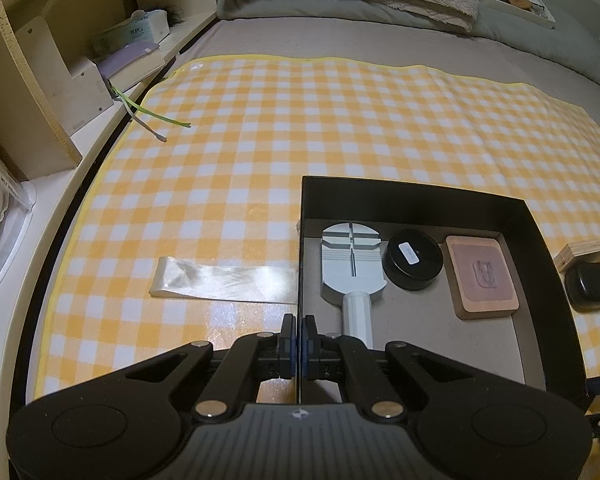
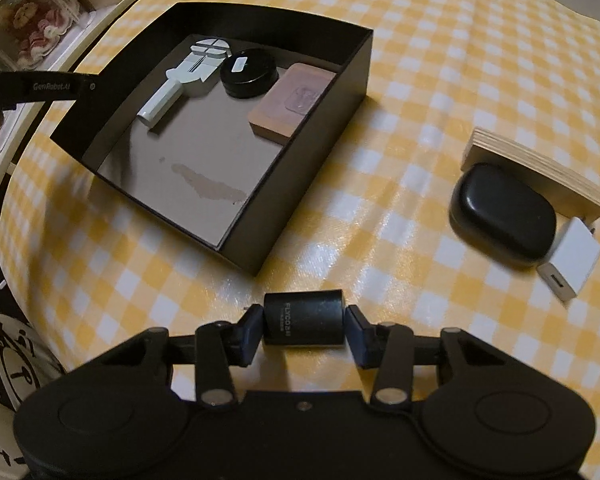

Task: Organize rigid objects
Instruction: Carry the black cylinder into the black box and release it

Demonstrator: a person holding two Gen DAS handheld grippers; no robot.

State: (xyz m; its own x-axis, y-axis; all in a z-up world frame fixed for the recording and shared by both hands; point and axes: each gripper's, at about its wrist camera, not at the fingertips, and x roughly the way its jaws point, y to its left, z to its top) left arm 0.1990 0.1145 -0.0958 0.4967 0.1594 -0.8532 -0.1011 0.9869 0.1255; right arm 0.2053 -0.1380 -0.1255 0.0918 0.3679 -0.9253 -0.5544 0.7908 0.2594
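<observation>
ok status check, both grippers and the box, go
Left gripper shut on black box wall. Right gripper shut on black cylinder, short of box. Three items inside. Path clear.

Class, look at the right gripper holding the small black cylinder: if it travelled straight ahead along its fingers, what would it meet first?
Probably the near corner of the black box, directly ahead of the right gripper and its black cylinder; only checked cloth lies between. Depth is uncertain.

Tool (image 2: 188, 76), tin (image 2: 249, 73), block (image 2: 290, 106) side by side in box (image 2: 320, 152), case (image 2: 504, 216) right of box
</observation>
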